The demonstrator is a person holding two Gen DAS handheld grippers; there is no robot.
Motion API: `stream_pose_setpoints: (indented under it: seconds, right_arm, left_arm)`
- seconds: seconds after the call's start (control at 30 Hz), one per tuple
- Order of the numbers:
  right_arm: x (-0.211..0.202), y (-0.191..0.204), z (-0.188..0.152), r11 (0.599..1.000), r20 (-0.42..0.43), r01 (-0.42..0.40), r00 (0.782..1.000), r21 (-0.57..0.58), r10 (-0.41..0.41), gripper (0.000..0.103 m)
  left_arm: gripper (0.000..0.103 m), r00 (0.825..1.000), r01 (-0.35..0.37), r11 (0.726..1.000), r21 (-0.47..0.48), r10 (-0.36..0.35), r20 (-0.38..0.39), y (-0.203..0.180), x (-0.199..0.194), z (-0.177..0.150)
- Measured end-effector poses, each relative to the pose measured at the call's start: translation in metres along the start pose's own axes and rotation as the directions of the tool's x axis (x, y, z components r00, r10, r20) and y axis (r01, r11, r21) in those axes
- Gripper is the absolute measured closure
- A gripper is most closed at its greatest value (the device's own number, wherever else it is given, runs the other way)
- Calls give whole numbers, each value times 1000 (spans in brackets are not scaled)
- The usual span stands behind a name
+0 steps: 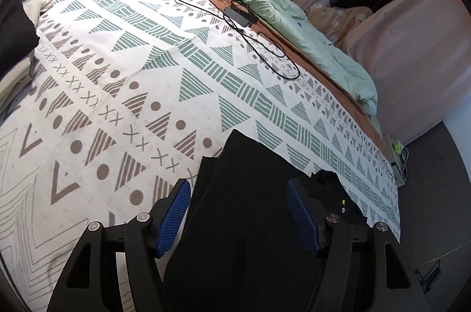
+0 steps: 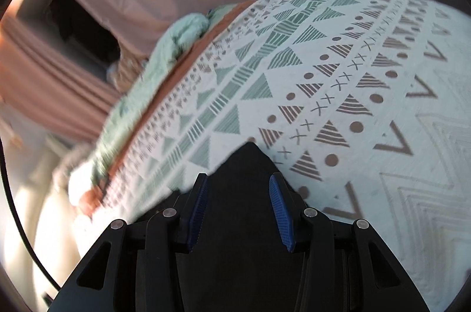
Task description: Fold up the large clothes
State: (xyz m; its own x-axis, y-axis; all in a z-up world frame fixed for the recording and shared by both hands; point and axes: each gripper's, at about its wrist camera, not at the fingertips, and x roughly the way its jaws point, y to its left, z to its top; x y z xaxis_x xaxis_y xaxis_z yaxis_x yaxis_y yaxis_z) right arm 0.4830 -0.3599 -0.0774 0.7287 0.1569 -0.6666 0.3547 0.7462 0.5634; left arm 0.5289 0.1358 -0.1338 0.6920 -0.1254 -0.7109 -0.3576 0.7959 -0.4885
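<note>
The black garment (image 1: 250, 194) lies at the near edge of the patterned bedspread (image 1: 117, 61), its narrow end pointing up the bed, between the spread, released fingers of the left gripper (image 1: 238, 212); wide bare cover stretches beyond, up to a cable (image 1: 265, 47). From the right wrist, the garment (image 2: 244, 173) tapers forward between the right gripper (image 2: 237, 206) and its parted fingers; the view is blurred.
</note>
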Motion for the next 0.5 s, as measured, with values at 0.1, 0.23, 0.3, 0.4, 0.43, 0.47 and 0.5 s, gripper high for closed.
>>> stream_pose_setpoints:
  seconds: [0.1,0.23,0.3,0.4,0.43,0.47,0.5]
  right_arm:
    - [3,-1,-7,997,-27,55,998,-48,-56,60]
    - [11,-5,-10,992,-62,76,995,-101,-83,60]
    - [17,-10,-11,990,-79,93,992,-107,-102,60]
    - [23,-23,-12,992,-115,94,988,-78,-103,60]
    - [24,-26,-12,993,-124,93,987,-70,-101,60]
    - [25,-28,-12,993,-127,96,986,-69,-105,60]
    - [26,-29,-12,992,-129,101,986,-70,-109,60]
  left_arm:
    - [35,1000,-23,999,27,23,0,6,3,-6]
    - [39,999,-33,998,48,34,-29,9,19,-16]
    - [44,996,-69,996,63,72,-49,7,31,-23]
    - [47,993,-87,993,84,93,-74,4,45,-29]
    - [47,992,-92,991,92,99,-72,3,48,-30]
    - [47,992,-100,990,100,108,-72,2,51,-31]
    - [48,991,-108,988,107,116,-72,2,53,-31]
